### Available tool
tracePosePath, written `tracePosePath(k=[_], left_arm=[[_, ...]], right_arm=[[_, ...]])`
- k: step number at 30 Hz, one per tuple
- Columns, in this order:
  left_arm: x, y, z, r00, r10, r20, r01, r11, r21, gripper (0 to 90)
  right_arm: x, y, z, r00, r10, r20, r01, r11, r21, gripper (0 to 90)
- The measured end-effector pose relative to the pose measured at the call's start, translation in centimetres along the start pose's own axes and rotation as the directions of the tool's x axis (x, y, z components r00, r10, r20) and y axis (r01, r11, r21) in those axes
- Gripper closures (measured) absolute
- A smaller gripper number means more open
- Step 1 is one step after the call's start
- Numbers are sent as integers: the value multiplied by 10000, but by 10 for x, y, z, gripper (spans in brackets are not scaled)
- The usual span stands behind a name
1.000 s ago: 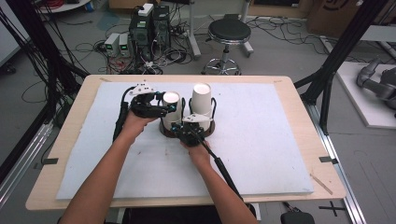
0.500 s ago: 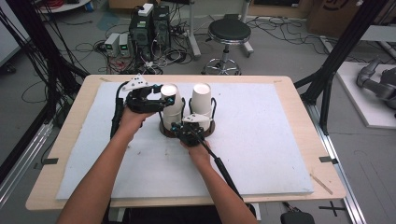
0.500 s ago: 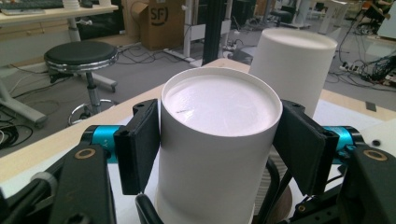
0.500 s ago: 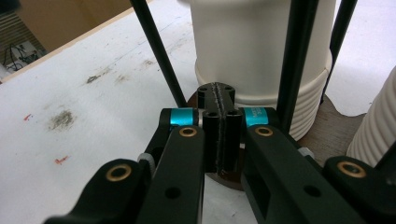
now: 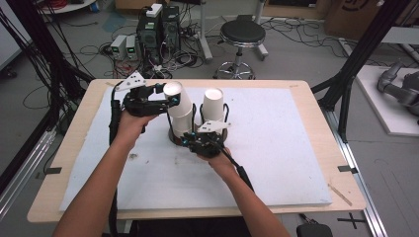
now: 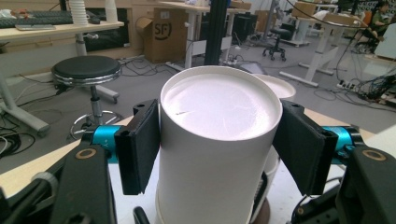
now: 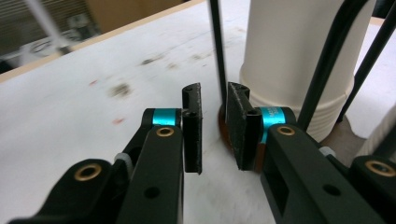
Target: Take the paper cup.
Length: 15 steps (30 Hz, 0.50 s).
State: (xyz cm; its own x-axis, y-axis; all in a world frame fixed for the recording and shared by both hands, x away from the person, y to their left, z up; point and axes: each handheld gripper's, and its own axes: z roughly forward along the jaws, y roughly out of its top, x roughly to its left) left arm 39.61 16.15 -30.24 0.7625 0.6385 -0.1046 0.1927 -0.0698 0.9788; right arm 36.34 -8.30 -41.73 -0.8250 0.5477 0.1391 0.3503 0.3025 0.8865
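While the desk [image 5: 296, 148] is being looked down on from the high view, the left tool [image 5: 170, 102] is being held against the upper part of a white paper cup [image 5: 179, 101], inverted and tilted on a stack in the left side of a black wire rack [image 5: 197, 129] at the middle of the white mat. A second stack of cups [image 5: 213, 104] is standing upright just to its right in the same rack. The right tool [image 5: 193, 141] is being kept low at the near side of the rack's base.

In the left gripper view, the paper cup [image 6: 219, 140] is being grasped by the left tool [image 6: 219, 147], one flat black pad on each side and both touching. The wall is looking smooth, matte and thin; the round base is facing up. A light, even squeeze and a straight pull along the stack's axis are judged best, since a thin wall will probably dent and the cup beneath may follow.

In the right gripper view, the right tool [image 7: 214, 128] is being held partly closed around a thin black upright wire [image 7: 217, 51] of the rack, a narrow gap showing on each side, so a firm grip cannot be confirmed. The ribbed rims of stacked cups [image 7: 299, 60] and a brown round base [image 7: 224, 123] are standing just behind. Steadying the rack here is judged helpful.
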Motion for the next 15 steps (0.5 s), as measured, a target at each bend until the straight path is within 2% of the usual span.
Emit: tracePosePath(k=[2,4,8,11,14,15], left_arm=[[-5,0,-5,9999,-16,112,16,10000,-30,341],[-9,0,-9,9999,32,149,-32,10000,-3,341],[-19,-3,-19,9997,34,225,-32,10000,-77,342],[-26,-5,-26,9996,70,261,-67,9999,-125,343],[-32,-8,-32,9995,83,306,-81,9999,-58,343],[-34,-10,-34,9995,94,311,-93,10000,-31,343]], right_arm=[[-4,-2,-12,9996,-78,-258,81,9999,147,672],[-8,-4,-23,9989,-77,-463,92,9995,315,557],[-21,-12,-51,9985,-55,-538,76,9992,381,416],[-30,-19,-76,9997,85,-231,-79,9997,248,342],[-39,-29,-98,9994,-97,333,82,9990,450,286],[-43,-33,-105,9991,-17,428,-5,9987,518,273]])
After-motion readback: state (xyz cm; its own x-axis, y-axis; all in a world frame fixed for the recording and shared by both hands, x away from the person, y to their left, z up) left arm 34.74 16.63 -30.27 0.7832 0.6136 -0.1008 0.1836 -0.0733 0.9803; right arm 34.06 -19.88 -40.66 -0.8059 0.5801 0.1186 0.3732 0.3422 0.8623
